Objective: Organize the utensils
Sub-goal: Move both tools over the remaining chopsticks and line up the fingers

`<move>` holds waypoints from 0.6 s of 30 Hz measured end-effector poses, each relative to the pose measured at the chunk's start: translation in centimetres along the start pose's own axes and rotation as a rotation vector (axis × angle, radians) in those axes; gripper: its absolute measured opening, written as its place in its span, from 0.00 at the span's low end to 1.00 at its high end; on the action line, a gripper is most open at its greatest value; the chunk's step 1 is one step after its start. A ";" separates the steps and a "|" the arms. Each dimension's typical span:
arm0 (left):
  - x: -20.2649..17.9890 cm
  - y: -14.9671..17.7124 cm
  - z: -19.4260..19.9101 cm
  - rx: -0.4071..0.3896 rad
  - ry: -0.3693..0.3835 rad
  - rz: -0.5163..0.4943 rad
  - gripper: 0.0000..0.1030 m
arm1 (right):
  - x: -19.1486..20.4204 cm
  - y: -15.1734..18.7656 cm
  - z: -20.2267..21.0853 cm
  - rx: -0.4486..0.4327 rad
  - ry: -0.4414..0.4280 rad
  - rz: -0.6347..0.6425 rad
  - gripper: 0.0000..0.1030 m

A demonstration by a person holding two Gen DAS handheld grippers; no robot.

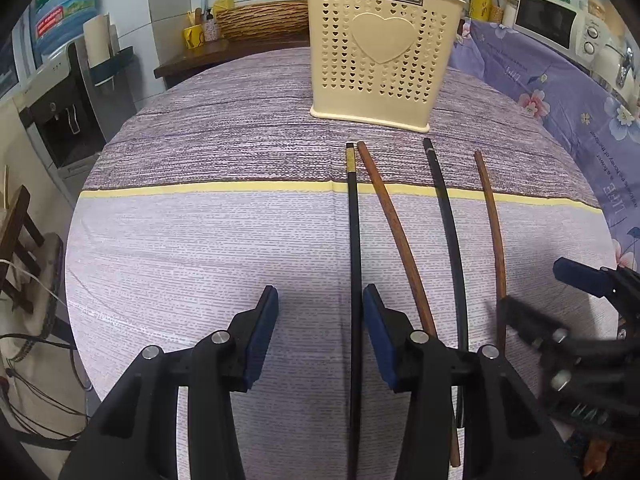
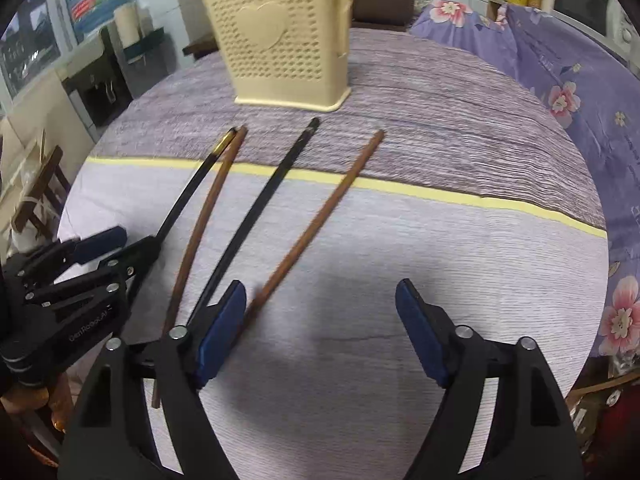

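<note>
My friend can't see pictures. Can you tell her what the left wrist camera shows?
The open left hand-held gripper hovers over a black chopstick on a purple tablecloth. Three more chopsticks lie to its right, all pointing toward a cream utensil holder with heart-shaped holes.

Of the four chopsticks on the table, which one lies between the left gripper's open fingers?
The leftmost black chopstick, the one with a gold band near its far tip. The two brown ones and the other black one lie right of the left gripper.

Home kitchen, def: microwave (image 1: 550, 20) on the side, water dispenser (image 1: 60, 120) w/ jug, dish soap bottle (image 1: 224, 0) (yellow), cloth-covered table (image 1: 240, 240).
</note>
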State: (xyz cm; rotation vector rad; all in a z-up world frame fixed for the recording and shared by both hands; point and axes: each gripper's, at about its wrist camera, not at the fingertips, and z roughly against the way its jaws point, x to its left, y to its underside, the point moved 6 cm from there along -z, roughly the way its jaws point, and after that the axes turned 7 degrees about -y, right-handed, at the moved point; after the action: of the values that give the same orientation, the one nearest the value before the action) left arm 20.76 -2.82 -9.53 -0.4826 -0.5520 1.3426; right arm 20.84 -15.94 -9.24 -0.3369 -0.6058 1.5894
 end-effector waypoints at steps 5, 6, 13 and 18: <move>0.4 0.1 0.1 -0.001 0.017 0.017 0.43 | 1.1 0.4 -0.7 0.022 0.035 0.048 0.78; 0.5 0.2 0.1 -0.001 0.016 0.019 0.43 | 1.1 0.5 -0.6 0.023 0.052 0.062 0.79; 0.9 0.4 0.2 0.000 0.022 0.024 0.43 | -1.7 1.1 0.4 0.074 0.095 0.090 0.80; 1.1 0.3 0.3 0.003 0.027 0.027 0.43 | -4.5 1.1 0.7 0.074 0.072 0.023 0.80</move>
State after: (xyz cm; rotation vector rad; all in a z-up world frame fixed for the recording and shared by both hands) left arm 20.50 -1.71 -9.43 -0.5072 -0.5227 1.3604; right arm 20.05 -20.54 -9.89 -0.3452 -0.4877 1.6106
